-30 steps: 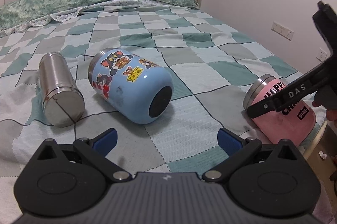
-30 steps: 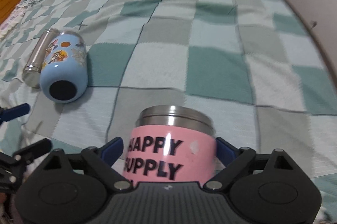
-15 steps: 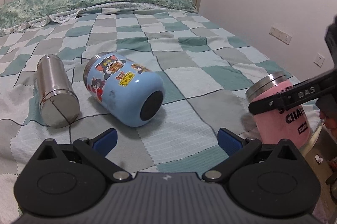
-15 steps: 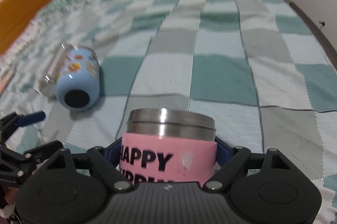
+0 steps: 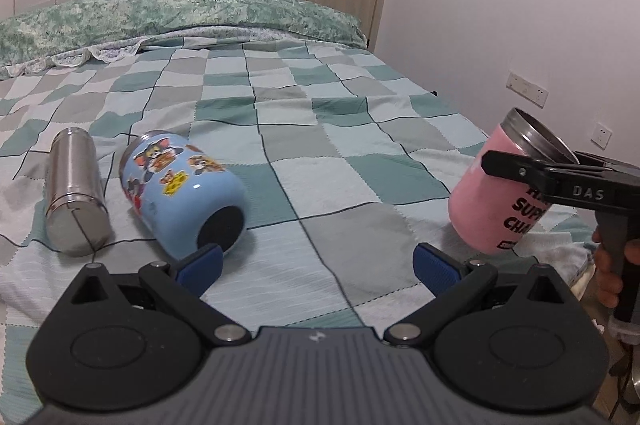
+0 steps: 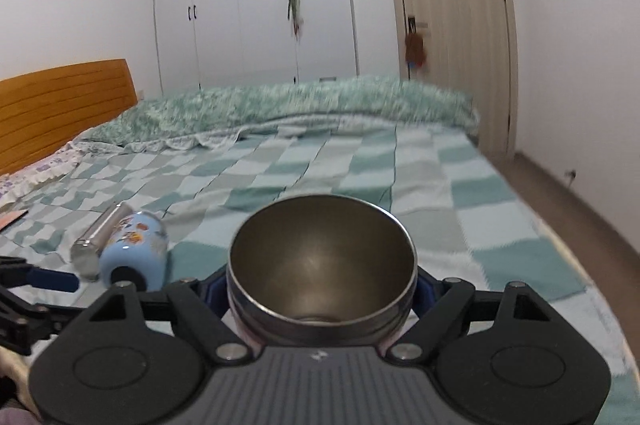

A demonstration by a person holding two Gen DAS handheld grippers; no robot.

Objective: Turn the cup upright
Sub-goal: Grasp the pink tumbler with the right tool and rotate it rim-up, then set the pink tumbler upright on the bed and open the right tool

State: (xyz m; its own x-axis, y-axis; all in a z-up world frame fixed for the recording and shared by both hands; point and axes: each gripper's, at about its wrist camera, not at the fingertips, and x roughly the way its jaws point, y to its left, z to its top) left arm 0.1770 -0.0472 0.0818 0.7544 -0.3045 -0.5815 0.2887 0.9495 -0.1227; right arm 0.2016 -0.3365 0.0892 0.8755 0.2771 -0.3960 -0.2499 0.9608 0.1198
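While the right gripper clamps its jaws on the pink cup, the cup hangs tilted above the near right corner of the bed, its steel mouth raised toward the wall; whether its base touches the quilt is unclear. Spread wide and holding nothing, the left gripper hovers low, near a blue sticker-covered cup lying on its side just beside a steel flask.

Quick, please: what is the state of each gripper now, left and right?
Left gripper: open, holding nothing.
Right gripper: closed on the pink cup, mouth tilted upward.
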